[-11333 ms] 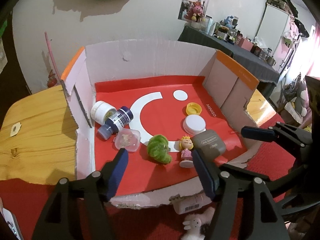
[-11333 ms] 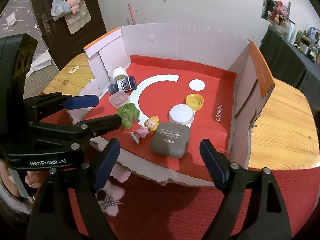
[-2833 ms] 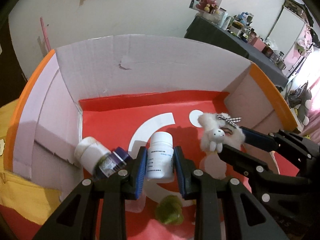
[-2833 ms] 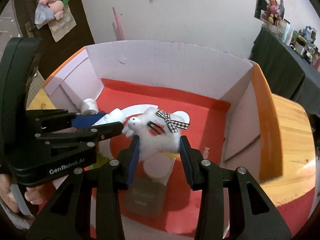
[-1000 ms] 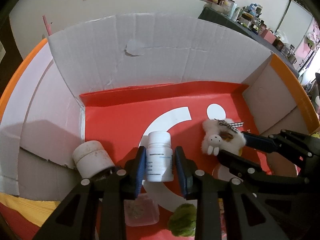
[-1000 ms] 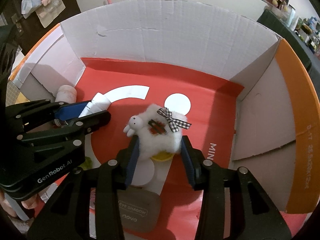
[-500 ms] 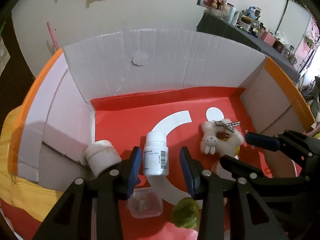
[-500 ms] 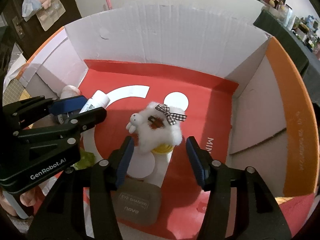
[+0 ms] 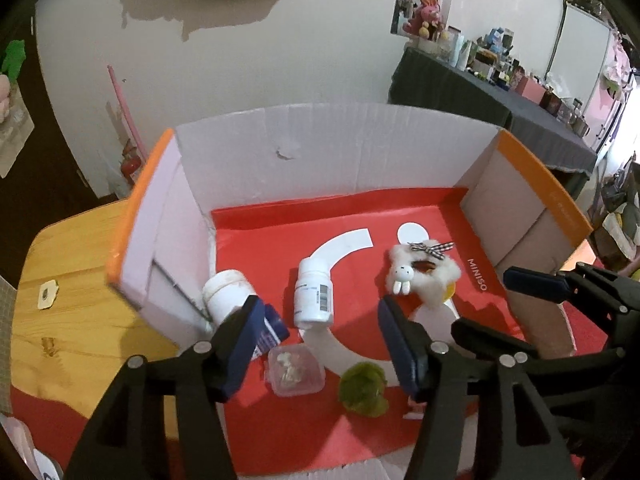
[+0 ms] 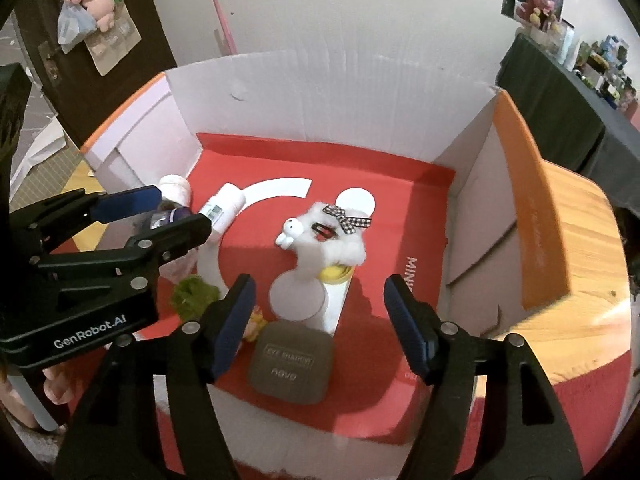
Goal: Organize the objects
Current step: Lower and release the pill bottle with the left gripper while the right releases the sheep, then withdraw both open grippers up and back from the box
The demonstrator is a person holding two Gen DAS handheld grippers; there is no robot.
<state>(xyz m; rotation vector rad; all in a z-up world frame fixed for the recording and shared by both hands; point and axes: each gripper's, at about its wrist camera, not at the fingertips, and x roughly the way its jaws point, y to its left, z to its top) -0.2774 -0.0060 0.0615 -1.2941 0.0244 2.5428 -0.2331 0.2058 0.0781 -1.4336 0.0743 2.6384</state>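
Observation:
A cardboard box [image 9: 360, 152] with a red floor holds the objects. A white pill bottle [image 9: 314, 298] lies on the red floor in the left wrist view; it also shows in the right wrist view [image 10: 224, 206]. A white plush bunny [image 9: 424, 274] with a checked bow rests on a yellow lid [image 10: 336, 272]; the bunny also shows in the right wrist view [image 10: 328, 236]. My left gripper [image 9: 320, 344] is open and empty, pulled back from the bottle. My right gripper [image 10: 320, 320] is open and empty, behind the bunny.
A white-capped jar [image 9: 228, 294], a dark blue bottle [image 9: 272, 330], a clear small case [image 9: 294, 372], a green plush [image 9: 364, 390], a white round lid [image 10: 298, 296] and a grey eye shadow case [image 10: 292, 364] lie in the box. A wooden table [image 9: 72, 280] lies under it.
Both grippers have opened wide and drawn back toward me. The bottle has tipped onto the floor and the bunny sits free on the yellow lid.

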